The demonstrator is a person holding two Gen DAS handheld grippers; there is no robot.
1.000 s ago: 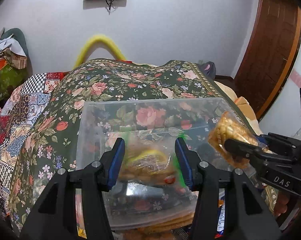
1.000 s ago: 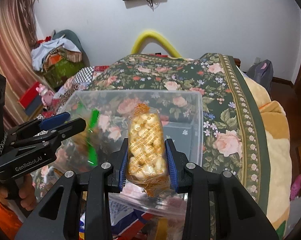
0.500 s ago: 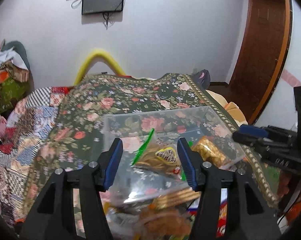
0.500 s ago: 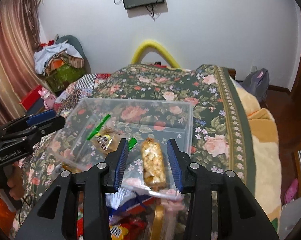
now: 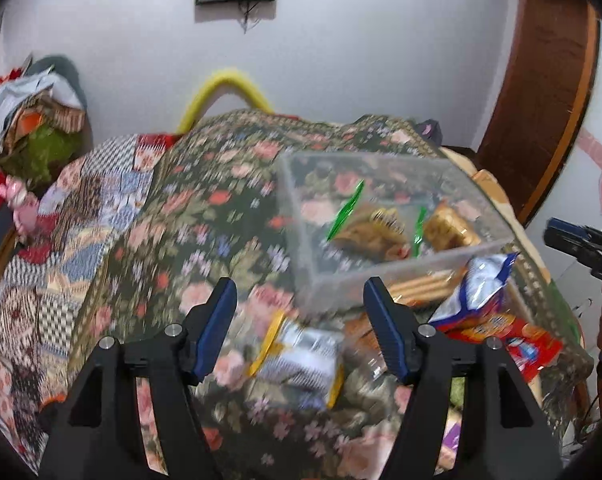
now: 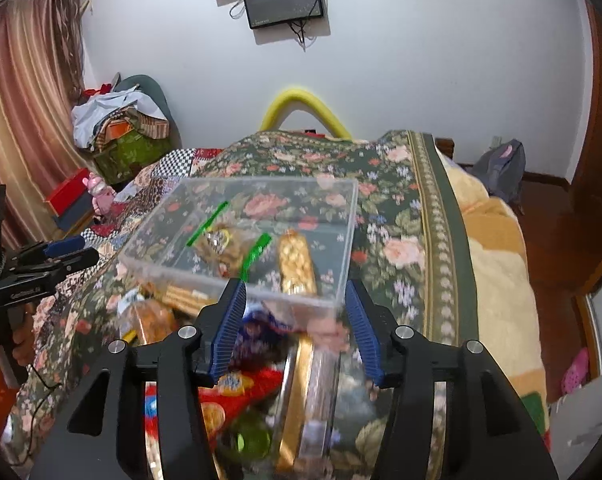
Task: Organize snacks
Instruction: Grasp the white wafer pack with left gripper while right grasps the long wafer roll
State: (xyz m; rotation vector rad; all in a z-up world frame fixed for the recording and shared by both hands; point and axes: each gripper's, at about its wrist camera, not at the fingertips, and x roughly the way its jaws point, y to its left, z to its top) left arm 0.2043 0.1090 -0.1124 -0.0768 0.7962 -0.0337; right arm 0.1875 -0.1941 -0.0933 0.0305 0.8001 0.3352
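Before the clear box's near rim, both grippers' jaws are opening, empty; bare bedspread lies left.

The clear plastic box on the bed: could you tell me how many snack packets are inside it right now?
2: a green-edged packet on the box's left side, and a golden packet to its right. The clear box shows nothing else inside.

I see even, soft room light, no hard shadows. Heavy motion blur on the floral bedspread and foreground; fisheye corners vignetted black.
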